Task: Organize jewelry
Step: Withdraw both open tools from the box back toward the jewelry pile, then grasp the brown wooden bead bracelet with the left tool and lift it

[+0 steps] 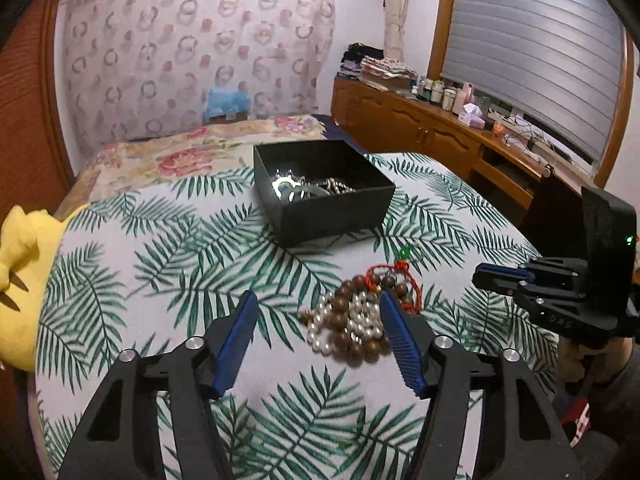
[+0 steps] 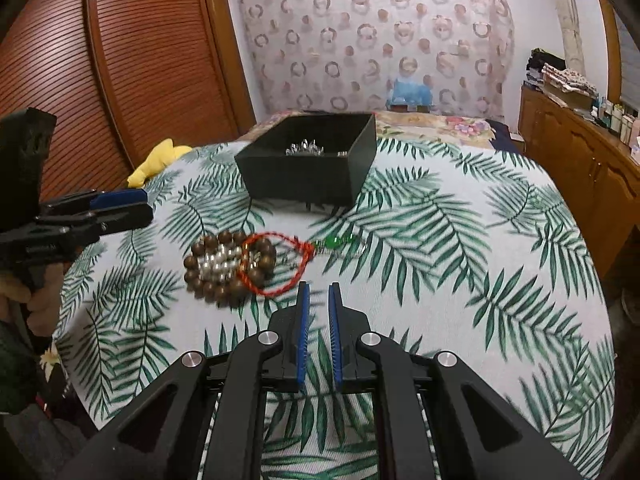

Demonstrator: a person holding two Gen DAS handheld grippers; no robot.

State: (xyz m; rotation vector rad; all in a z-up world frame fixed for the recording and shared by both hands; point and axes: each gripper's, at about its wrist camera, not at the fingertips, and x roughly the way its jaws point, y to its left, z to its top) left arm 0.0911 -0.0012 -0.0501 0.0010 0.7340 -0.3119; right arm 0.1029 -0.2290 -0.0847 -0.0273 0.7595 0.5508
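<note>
A pile of jewelry lies on the palm-leaf tablecloth point(image 1: 160, 264): a wooden bead bracelet point(image 1: 344, 340), a pearl strand point(image 1: 362, 316) and a red cord point(image 2: 280, 280) with a green bead point(image 2: 332, 243). Behind it stands an open black box point(image 1: 324, 196) with silvery pieces inside. My left gripper point(image 1: 316, 300) is open over the cloth; the pile lies just ahead, against its right finger, and is not gripped. My right gripper point(image 2: 318, 286) is shut and holds nothing, its tips just right of the red cord. Each gripper also shows at the edge of the other's view.
A yellow soft toy point(image 1: 20, 280) lies at the table's left edge. A bed with a floral cover point(image 1: 180, 152) stands behind the table. A wooden sideboard point(image 1: 420, 120) with bottles runs along the right wall, and slatted wardrobe doors point(image 2: 120, 60) stand at the left.
</note>
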